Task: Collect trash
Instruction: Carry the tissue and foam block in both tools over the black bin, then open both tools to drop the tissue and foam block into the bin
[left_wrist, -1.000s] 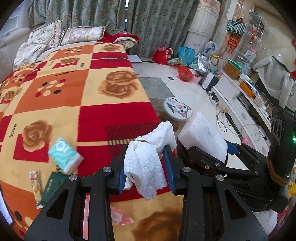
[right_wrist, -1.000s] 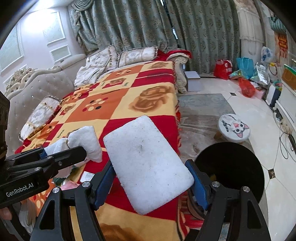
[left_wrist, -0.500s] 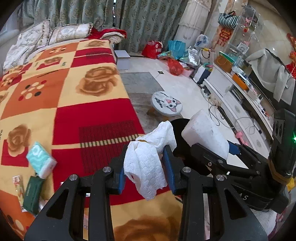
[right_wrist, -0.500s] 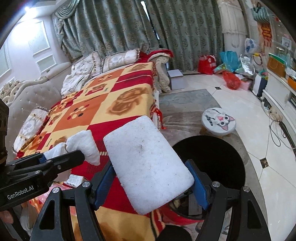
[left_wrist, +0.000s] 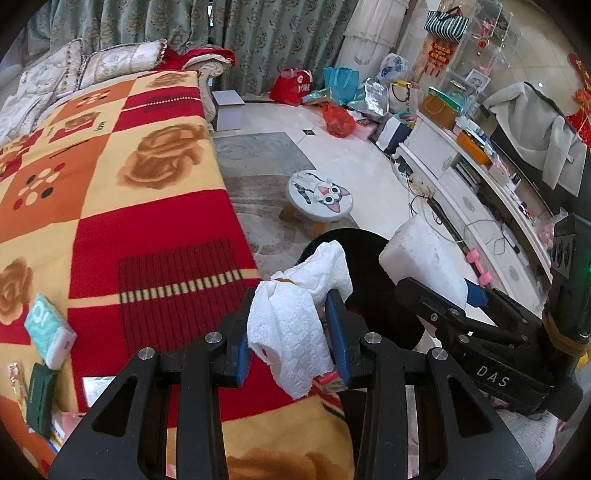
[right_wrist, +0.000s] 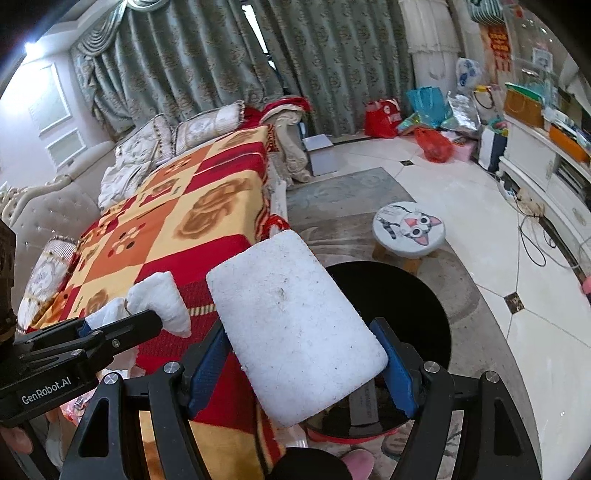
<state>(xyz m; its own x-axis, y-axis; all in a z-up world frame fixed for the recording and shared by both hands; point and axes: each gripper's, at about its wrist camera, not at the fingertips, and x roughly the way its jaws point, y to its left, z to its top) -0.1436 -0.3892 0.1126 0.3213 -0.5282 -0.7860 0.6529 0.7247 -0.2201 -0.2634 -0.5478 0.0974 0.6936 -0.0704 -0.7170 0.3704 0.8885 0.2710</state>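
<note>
We see left gripper (left_wrist: 291, 332) clamped narrow on crumpled white tissue (left_wrist: 295, 317); right gripper (right_wrist: 301, 360) wider, gripping scuffed foam block (right_wrist: 295, 325); both seemingly over black bin (right_wrist: 406, 306).

Left gripper (left_wrist: 291, 332) clamping crumpled tissue (left_wrist: 295, 317), black bin (left_wrist: 369, 266) beyond

Bin (right_wrist: 406, 317) right of bed (right_wrist: 177, 236), seemingly touching

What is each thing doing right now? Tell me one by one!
Left tool: shut on the crumpled tissue.
Crumpled tissue: squeezed, hanging loose.
Right tool: shut on the foam block.
Foam block: held tilted above the bin.
Black bin: open, no lid.
Tissue pack: lying on the blanket.
</note>
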